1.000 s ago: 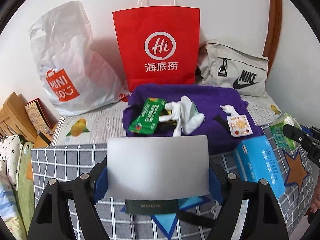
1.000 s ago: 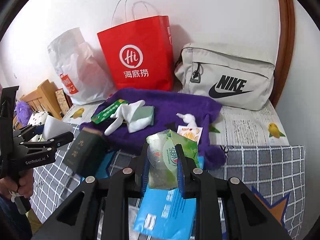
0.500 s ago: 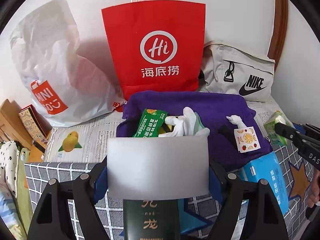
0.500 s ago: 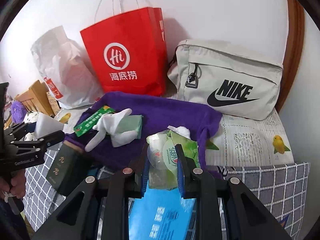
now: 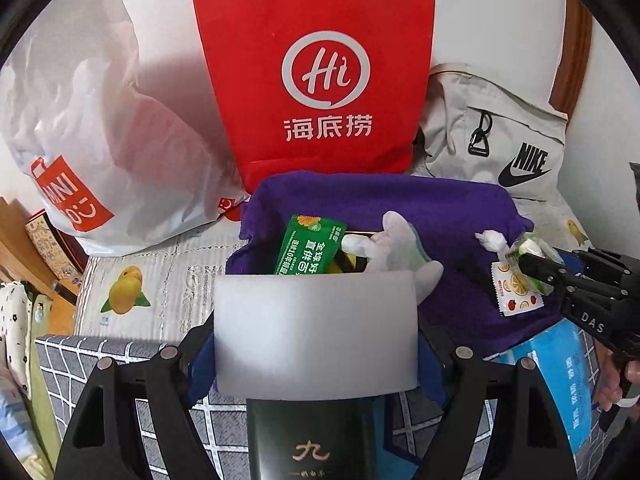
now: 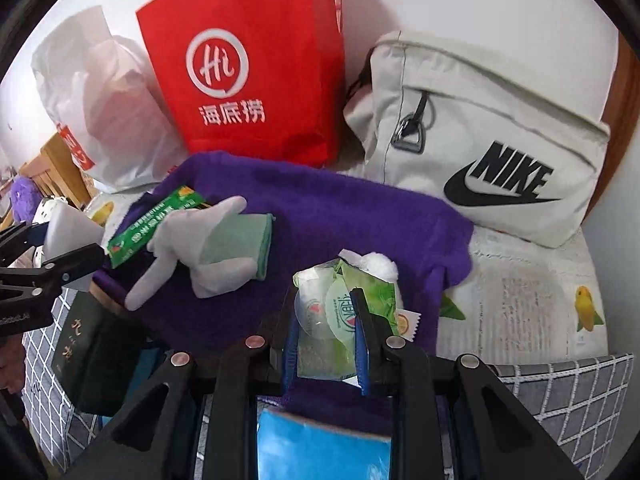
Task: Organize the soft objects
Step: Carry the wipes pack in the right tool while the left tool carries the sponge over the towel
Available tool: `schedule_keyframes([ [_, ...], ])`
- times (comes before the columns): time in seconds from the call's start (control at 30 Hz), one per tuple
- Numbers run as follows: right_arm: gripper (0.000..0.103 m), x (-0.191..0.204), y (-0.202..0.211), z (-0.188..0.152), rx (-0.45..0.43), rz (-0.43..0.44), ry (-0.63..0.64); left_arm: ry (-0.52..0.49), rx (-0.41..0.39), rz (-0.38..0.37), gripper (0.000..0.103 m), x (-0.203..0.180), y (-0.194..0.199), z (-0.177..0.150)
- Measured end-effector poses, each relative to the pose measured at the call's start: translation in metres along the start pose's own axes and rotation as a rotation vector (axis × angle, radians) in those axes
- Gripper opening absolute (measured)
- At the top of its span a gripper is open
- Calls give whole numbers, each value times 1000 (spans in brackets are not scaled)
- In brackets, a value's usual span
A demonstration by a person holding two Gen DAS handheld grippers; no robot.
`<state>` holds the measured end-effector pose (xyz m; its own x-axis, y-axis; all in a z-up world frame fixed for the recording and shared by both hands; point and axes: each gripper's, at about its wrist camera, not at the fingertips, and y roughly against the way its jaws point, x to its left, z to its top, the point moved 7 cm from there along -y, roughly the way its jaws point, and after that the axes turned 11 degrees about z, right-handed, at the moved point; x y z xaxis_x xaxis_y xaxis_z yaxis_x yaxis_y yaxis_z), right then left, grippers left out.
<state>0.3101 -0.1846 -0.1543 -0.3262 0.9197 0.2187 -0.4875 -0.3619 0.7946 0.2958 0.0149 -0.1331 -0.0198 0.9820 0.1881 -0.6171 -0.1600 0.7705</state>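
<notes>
Both grippers have pushed in toward the purple towel [image 6: 320, 208]. The left gripper [image 5: 316, 332] clenches a white foam block [image 5: 316, 332] at six o'clock; the right gripper [image 6: 326, 320] grasps a green wipes pack [image 6: 340, 304]. Drop-off looks close.

wrist cams fwd, close, share purple towel [image 5: 400, 200]

Three bags [image 5: 316, 80] are counted, one purple towel [image 6: 340, 216], one white glove [image 6: 208, 248] and two grippers [image 6: 326, 320].

Bare purple towel [image 6: 352, 216] between glove [image 6: 208, 248] and cotton ball [image 6: 382, 266]; bags behind.
</notes>
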Motion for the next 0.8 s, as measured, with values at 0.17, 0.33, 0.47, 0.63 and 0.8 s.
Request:
schedule_keyframes([
  [0.17,25,3,-16,0,40,6,12,5,15,-4,79,1,-9,1],
  [0.33,27,9,-26,4,64,12,24,6,22,-4,80,2,-14,3],
  [0.47,43,15,-29,7,70,56,20,9,29,-6,80,3,-15,3],
  [0.63,51,23,-23,9,60,74,41,2,32,-32,80,-3,-12,2],
  [0.8,51,18,-4,7,30,66,17,-28,13,-73,80,-21,-5,4],
])
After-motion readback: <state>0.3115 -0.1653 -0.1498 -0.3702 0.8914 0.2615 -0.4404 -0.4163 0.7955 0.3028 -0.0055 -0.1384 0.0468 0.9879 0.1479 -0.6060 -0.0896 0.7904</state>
